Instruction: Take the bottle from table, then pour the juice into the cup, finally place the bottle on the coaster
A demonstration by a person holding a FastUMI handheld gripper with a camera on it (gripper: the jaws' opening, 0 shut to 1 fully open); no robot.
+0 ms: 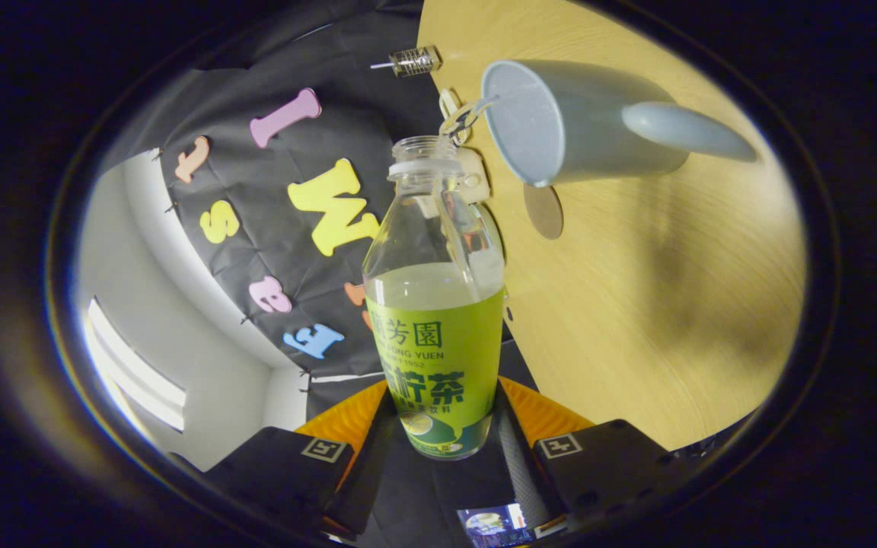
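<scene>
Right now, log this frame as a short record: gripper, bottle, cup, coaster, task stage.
gripper: gripper shut on the bottle, fingers either side of its lower body
bottle: uncapped juice bottle with green label, tilted, part full
cup: grey cup with handle on the wooden table, mouth just beyond the bottle's neck
coaster: round brown coaster beside the cup, bare
task stage: bottle lifted; pouring under way or about to begin

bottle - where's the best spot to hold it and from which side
Grip the bottle low on its labelled body, from the sides, as the gripper holds it now. The body is straight-walled there; the shoulder tapers, and the open neck stays free for the cup.
</scene>
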